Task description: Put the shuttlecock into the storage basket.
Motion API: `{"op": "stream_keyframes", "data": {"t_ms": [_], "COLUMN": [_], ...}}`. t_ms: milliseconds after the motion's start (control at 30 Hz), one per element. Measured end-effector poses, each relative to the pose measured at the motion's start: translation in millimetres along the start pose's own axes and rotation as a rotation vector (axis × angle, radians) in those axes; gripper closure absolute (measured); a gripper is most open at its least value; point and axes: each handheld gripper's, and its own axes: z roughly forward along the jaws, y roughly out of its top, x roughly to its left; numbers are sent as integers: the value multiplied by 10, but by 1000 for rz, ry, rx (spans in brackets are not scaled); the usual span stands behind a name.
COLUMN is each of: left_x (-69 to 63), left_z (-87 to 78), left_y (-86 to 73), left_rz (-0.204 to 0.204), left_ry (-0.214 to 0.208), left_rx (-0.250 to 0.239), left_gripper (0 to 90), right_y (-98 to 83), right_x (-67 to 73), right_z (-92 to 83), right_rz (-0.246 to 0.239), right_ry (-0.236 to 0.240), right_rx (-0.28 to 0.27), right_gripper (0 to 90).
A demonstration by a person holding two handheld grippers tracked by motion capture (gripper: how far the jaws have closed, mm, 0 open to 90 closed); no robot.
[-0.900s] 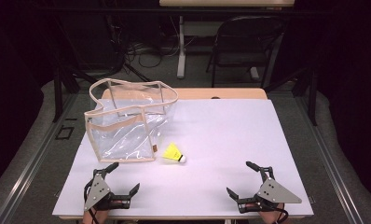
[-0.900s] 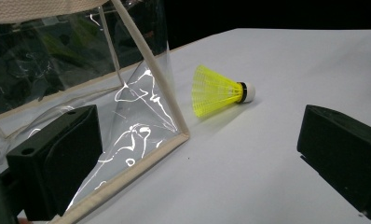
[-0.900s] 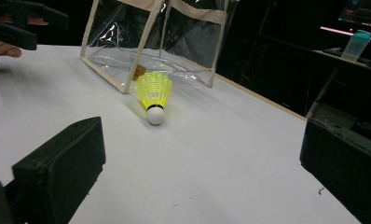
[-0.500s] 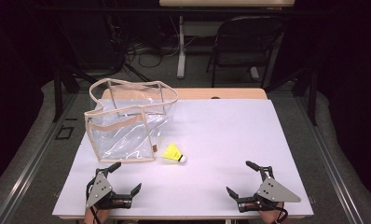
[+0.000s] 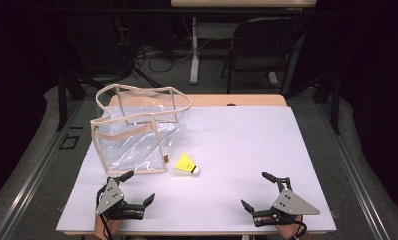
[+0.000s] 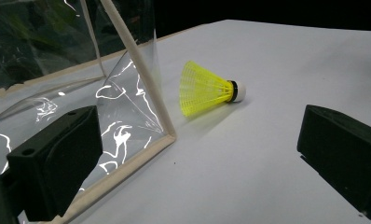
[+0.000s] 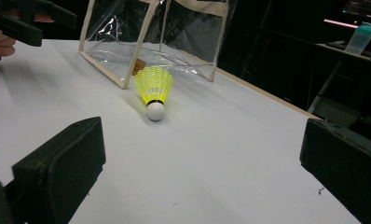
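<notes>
A yellow shuttlecock (image 5: 186,164) (image 6: 207,88) (image 7: 153,89) with a white cork tip lies on its side on the white table (image 5: 237,145), just right of a clear plastic bag (image 5: 137,131) (image 6: 67,70) (image 7: 160,32) with beige trim and handles. My left gripper (image 5: 139,187) (image 6: 197,158) rests near the front left edge, open, nothing between its jaws, pointing toward the bag's corner and the shuttlecock. At the front right my right gripper (image 5: 255,191) (image 7: 197,168) is also open and empty, facing the shuttlecock's cork. The left gripper (image 7: 23,18) shows far off in the right gripper view.
A wooden strip (image 5: 237,100) edges the table's far side. Beyond it stand a dark folding chair (image 5: 262,50), a table leg and cables on the floor. A pale cup (image 7: 363,37) sits on a shelf in the dark background.
</notes>
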Motion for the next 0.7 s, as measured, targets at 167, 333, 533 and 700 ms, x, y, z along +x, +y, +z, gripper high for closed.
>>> {"op": "stream_keyframes", "data": {"t_ms": [167,333,533,700], "left_x": [1,-19,-65,-88], "left_z": [54,104,200,279], "left_y": [51,127,189,234], "left_rz": [-6,5,10,20], "left_ry": [-1,-5,-23,-37], "left_rx": [18,45,75,92], "left_gripper": [0,0,0,0], "right_y": [-6,-8,-15,-19], "right_x": [4,-4,-17,-11], "right_z": [-1,7,16,25], "right_rz": [4,2,7,7], "right_ry": [-3,4,7,10], "right_rx": [7,10,5,12], "right_gripper": [0,0,0,0]}}
